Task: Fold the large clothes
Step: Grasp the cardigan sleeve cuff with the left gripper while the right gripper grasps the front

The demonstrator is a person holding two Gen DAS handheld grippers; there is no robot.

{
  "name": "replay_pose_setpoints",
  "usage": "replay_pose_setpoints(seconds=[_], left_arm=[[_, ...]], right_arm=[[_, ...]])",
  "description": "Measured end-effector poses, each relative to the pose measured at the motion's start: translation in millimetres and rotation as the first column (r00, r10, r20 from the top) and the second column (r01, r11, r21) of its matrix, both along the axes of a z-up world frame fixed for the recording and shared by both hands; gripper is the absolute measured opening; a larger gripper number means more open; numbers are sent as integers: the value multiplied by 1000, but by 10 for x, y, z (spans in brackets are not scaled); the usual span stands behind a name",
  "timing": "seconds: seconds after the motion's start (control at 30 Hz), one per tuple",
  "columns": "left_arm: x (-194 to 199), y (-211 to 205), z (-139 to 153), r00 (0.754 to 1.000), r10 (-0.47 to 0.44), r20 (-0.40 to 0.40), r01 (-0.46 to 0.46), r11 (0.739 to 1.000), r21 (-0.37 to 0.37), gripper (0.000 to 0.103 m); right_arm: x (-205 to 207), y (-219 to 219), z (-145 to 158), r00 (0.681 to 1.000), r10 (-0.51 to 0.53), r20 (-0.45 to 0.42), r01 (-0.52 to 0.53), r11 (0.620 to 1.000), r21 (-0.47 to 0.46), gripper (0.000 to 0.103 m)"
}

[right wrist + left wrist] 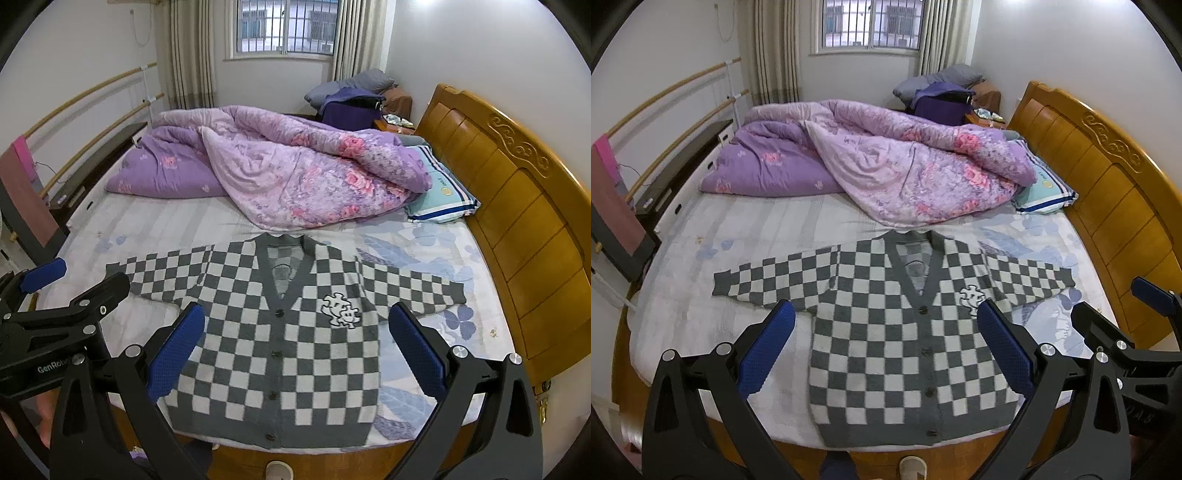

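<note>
In your left wrist view, you held the left gripper (886, 317) above the near edge of the bed (746, 236), its blue-padded fingers (768, 350) spread wide and gripping nothing. The checkered cardigan (886, 332) lay flat and face up on the sheet, buttoned, with its hem toward you and its collar pointing at the rumpled purple quilt (886, 166). Its body sat between your two fingers in this view, lower and farther off, not touching either pad. One sleeve stretched out past the left finger; the other ran behind the right finger, whose tip overlapped the white patch (969, 297) on the chest. Your right gripper (1108, 299) showed at the right edge, beside the wooden headboard (1108, 192), its fingers apart too.

In your right wrist view, the right gripper (295, 317) also hung over the bed's near edge with its fingers (413, 350) wide apart and empty. The cardigan (273, 350) lay between them again, shifted toward the left finger, whose pad covered part of the garment's side. The white patch (341, 309) was in plain sight between the pads. The right finger stood over bare flowered sheet, just beside the cardigan's edge and below the far sleeve's cuff. Your left gripper (79, 271) showed at the left edge, jaws apart, over the other sleeve's end. A striped pillow (443, 199) lay against the headboard (517, 192).
</note>
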State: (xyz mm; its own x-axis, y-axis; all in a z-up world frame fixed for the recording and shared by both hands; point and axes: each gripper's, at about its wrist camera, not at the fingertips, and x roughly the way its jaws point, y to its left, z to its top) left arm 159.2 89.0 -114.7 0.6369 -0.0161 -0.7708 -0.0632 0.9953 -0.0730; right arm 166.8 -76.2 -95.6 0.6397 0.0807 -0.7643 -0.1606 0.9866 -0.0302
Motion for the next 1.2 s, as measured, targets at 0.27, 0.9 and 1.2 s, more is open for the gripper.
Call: replay_pose_setpoints(seconds=[0.27,0.9,1.2], left_arm=[[617,1049,-380,997,2,-83,-6,999,-45,98],[1610,3086,-2447,894,110,-435,-246,931,-271,98],[1861,4277,-3812,746,385,-543,-583,771,-255,98]], right_arm=[[643,1010,-372,996,-21,-89,18,999,-33,96],[1849,2853,-2136,942,100,-322,-138,986,-98,96],[2452,2855,-3157,932,20,-362,-69,990,-125,95]])
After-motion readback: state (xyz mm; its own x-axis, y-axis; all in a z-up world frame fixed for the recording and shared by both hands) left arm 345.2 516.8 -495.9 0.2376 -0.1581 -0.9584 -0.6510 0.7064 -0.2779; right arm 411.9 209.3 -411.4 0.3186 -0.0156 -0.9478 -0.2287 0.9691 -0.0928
